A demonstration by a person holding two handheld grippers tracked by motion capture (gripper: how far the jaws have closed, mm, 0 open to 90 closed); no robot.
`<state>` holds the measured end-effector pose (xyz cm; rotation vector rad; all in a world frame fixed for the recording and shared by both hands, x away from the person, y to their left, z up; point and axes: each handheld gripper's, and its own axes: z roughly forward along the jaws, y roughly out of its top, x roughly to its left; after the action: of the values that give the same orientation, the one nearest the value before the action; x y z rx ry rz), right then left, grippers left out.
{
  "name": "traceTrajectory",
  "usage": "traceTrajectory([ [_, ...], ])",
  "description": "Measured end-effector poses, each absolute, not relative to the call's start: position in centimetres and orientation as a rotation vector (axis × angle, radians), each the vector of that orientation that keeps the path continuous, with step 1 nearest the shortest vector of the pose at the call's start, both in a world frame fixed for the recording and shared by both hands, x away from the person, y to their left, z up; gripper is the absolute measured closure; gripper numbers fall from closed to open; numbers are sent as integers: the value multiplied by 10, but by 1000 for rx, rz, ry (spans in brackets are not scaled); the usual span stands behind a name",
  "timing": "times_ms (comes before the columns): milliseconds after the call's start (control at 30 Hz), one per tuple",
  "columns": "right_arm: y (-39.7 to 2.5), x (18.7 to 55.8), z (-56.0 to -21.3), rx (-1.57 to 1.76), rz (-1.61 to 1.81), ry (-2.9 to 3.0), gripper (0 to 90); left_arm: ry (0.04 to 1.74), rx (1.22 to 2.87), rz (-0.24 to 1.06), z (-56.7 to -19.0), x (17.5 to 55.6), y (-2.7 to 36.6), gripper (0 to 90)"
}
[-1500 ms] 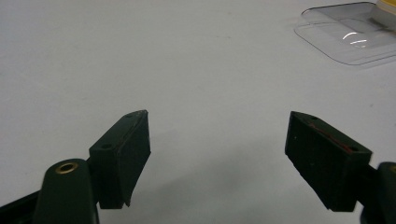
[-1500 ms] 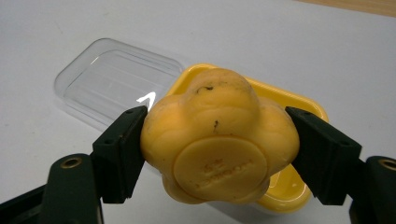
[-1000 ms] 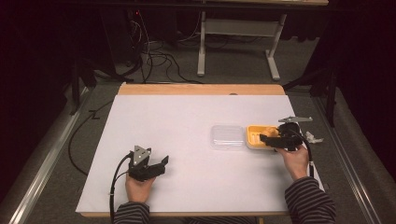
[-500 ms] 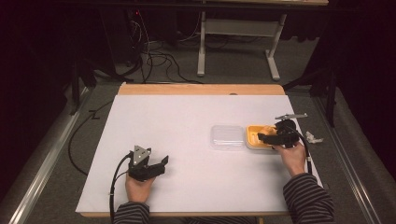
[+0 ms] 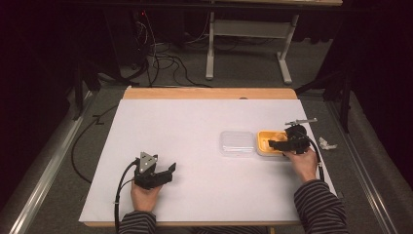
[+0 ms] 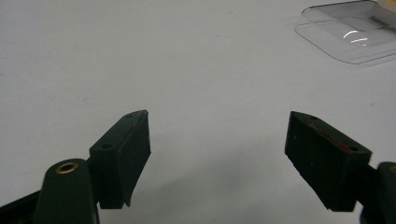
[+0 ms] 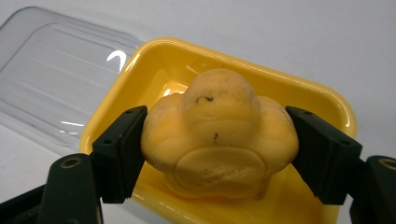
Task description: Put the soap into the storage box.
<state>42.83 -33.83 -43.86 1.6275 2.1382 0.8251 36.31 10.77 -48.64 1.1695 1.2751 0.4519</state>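
The right tongs [image 7: 217, 154] pinch a yellow toy duck [image 7: 219, 135], one black jaw pressed to each side of its soft body. The duck sits over the open yellow tub [image 7: 299, 93], its underside low in the tub's hollow; whether it touches the bottom cannot be told. In the high view the right tongs [image 5: 272, 144] reach over the yellow tub [image 5: 263, 145] near the right edge of the white worktop [image 5: 195, 126], held by the person's right hand [image 5: 303, 163] in a striped sleeve.

Just beside the tub, on its left, a clear plastic lid [image 5: 236, 143] lies flat on the worktop, its edge touching or nearly touching the tub. The right gripper view shows the same clear lid [image 7: 51, 74] behind and to the left of the tub.

The left tongs [image 6: 217, 158] are spread wide with nothing between the jaws, hovering low over bare worktop. In the high view the left tongs [image 5: 168, 171] sit at the near left of the worktop, well apart from the tub, a grey three-cornered plate on top and a black cable trailing back toward the person
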Motion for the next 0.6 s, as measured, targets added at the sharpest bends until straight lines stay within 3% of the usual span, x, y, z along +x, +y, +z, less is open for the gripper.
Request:
traceTrajectory([
  [600,-336,432,-445,1622,849,2087,250,1253,1185,463,-487,361,106,212],
])
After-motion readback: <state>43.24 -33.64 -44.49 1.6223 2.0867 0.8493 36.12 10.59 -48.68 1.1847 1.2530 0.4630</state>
